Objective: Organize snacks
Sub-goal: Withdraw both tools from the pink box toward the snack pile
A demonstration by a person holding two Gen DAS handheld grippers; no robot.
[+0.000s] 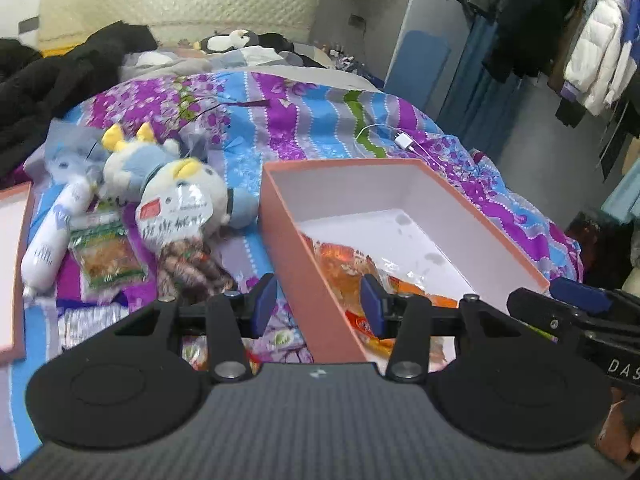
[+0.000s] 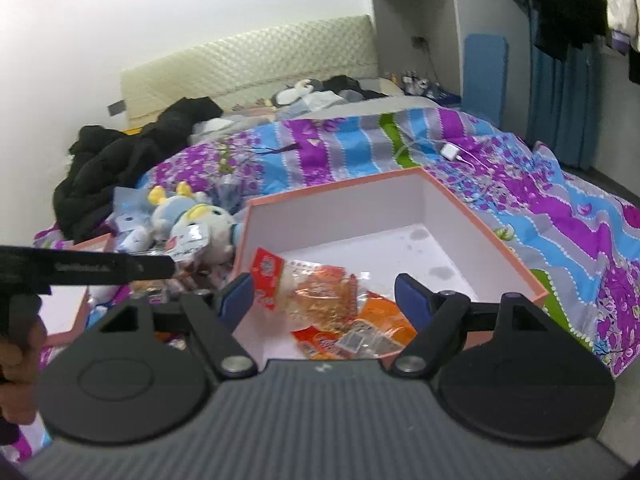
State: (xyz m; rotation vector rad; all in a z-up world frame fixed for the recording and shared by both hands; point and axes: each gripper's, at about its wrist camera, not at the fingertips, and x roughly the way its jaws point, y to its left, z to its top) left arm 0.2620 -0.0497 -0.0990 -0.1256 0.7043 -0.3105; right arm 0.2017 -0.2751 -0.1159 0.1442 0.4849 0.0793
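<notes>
A pink box [image 1: 304,264] with a white inside lies open on the bed. In it are a clear snack bag with a red label [image 2: 316,292] and orange packets [image 2: 360,336]. Left of the box lie a white tube-shaped snack [image 1: 52,240], a green-edged packet [image 1: 104,256] and a bag of brown rolls [image 1: 180,248]. My left gripper [image 1: 318,306] is open above the box's left wall, with nothing pressed by its pads. Over the bags in the box my right gripper [image 2: 324,298] stands wide open and holds nothing.
A blue and white plush toy [image 1: 160,168] sits behind the loose snacks. The box's lid [image 1: 12,272] lies at the far left. On the purple and blue quilt [image 1: 320,120] rest a white charger with its cable [image 1: 404,142] and a black coat [image 1: 60,80]. Hanging clothes [image 1: 592,48] fill the right.
</notes>
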